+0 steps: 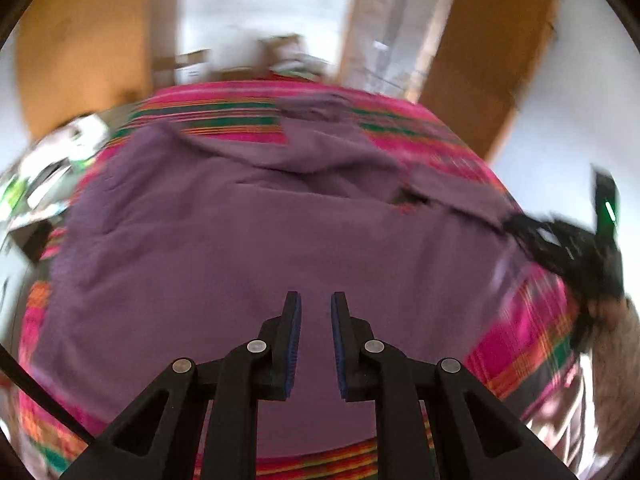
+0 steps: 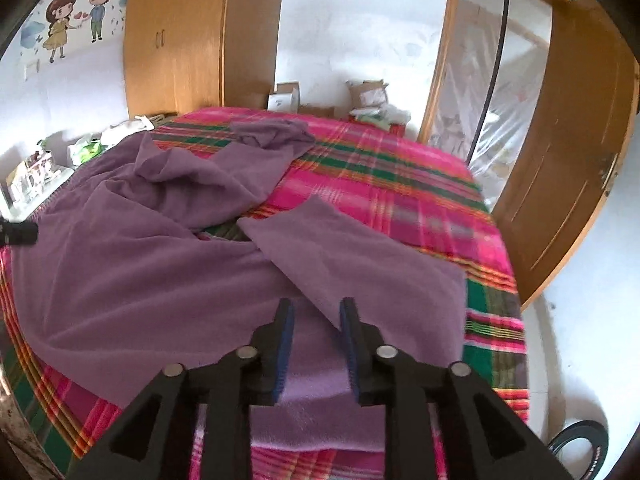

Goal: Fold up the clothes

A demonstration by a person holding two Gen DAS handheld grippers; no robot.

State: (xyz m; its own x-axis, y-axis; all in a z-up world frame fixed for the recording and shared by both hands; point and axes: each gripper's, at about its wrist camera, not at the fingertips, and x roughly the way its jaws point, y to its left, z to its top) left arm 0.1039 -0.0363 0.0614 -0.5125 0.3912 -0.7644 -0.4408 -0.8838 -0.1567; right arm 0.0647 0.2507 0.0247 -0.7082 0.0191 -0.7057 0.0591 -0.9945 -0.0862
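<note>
A large purple fleece garment [image 1: 260, 220] lies spread and rumpled across a bed covered by a pink, green and orange plaid blanket [image 1: 520, 340]. My left gripper [image 1: 316, 300] hovers over the garment's near part, its blue pads apart with nothing pinched. In the right wrist view the garment [image 2: 140, 248] has a flat flap [image 2: 352, 256] folded toward the bed's right side. My right gripper [image 2: 316, 306] stands open over that flap's near edge, and the cloth lies under the fingers, not squeezed. The right gripper [image 1: 516, 226] also shows blurred at the garment's right edge.
The plaid blanket [image 2: 380, 168] is bare on the far right of the bed. Cardboard boxes [image 2: 286, 98] stand past the far end. A wooden wardrobe [image 2: 176, 40] is at the back left, a wooden door [image 2: 560, 160] at the right. Clutter [image 2: 36, 172] lines the left side.
</note>
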